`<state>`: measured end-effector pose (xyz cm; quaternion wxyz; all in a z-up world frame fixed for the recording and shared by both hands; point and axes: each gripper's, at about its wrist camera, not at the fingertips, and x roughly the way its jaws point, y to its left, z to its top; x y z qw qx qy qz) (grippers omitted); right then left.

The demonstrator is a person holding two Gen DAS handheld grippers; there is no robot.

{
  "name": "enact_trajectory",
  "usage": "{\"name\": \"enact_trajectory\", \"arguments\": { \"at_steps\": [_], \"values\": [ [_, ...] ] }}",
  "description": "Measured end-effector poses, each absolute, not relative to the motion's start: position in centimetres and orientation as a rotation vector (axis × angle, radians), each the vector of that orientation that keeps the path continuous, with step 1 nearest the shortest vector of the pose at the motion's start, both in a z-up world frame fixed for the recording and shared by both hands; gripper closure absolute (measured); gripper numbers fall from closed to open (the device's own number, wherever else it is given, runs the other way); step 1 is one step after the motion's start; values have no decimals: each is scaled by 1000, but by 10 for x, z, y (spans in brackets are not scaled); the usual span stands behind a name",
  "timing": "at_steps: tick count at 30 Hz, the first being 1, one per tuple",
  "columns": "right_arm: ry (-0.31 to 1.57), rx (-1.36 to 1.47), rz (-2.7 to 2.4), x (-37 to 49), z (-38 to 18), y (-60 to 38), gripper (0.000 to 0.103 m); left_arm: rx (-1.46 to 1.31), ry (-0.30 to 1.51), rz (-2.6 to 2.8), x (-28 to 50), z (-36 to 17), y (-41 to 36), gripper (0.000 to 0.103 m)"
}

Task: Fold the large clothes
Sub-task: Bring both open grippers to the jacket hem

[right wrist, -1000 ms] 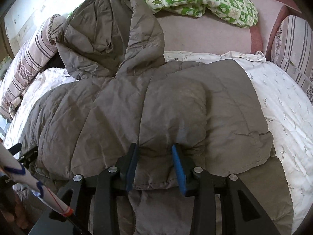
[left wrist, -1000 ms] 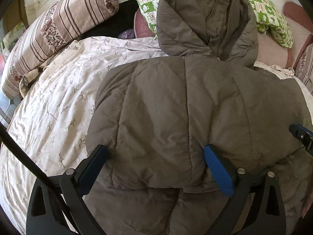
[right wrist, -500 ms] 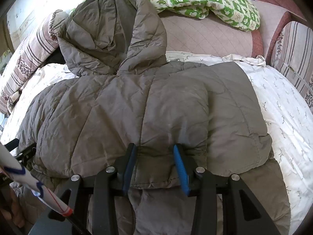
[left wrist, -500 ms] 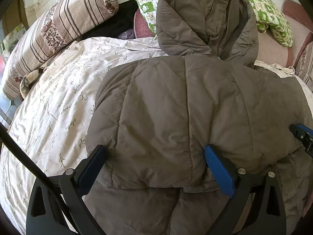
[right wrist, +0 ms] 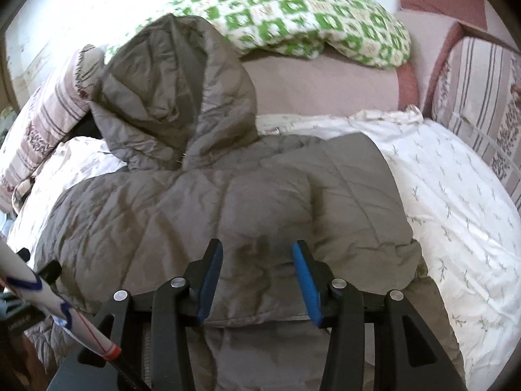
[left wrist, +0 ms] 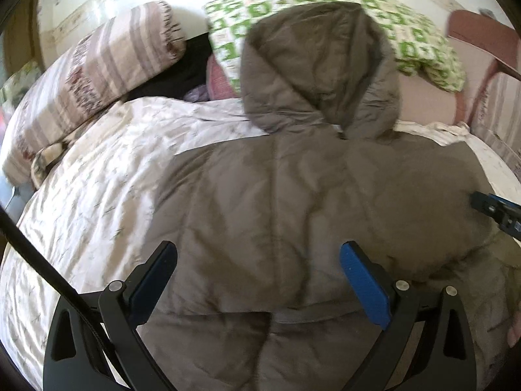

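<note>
While the grey hooded jacket (left wrist: 293, 215) is spread on the bed (left wrist: 91, 179), folded over on itself with its hood toward the green-checked pillow (right wrist: 312, 16), the left claw (left wrist: 257, 270) is held wide open over the jacket's near folded edge. The right claw (right wrist: 257, 277) is likewise released, partly spread, at the same edge, farther from the striped pillow (left wrist: 97, 68).
</note>
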<state>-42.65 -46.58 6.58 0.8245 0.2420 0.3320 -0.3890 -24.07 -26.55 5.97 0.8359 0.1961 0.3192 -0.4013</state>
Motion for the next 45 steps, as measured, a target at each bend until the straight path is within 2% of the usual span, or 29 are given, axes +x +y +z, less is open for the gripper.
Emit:
{"name": "enact_trajectory", "arguments": {
  "at_steps": [8,11,13,21,23,25,27,45],
  "values": [
    [770,521,-833,-422,48,-469,53,529,692,-863,-254,40,-283,3],
    [772,527,-827,-422,46,-469,48,524,706,-865,-252,39,-283,3],
    [777,533,-837,-423,44,-471,41,530,698,-862,-253,39,-282,3],
    [703,555,-872,-437,62,-478,41,538,681,-856,-256,39,-282,3],
    [697,573,-889,-441,62,-483,43,540,675,-855,-257,39,-282,3],
    [715,602,-908,-445,57,-489,60,542,671,-854,-258,39,-282,3],
    [732,643,-906,-448,49,-496,65,542,671,-854,-258,39,-282,3],
    [770,639,-895,-444,34,-499,65,540,670,-852,-258,38,-283,3]
  ]
}}
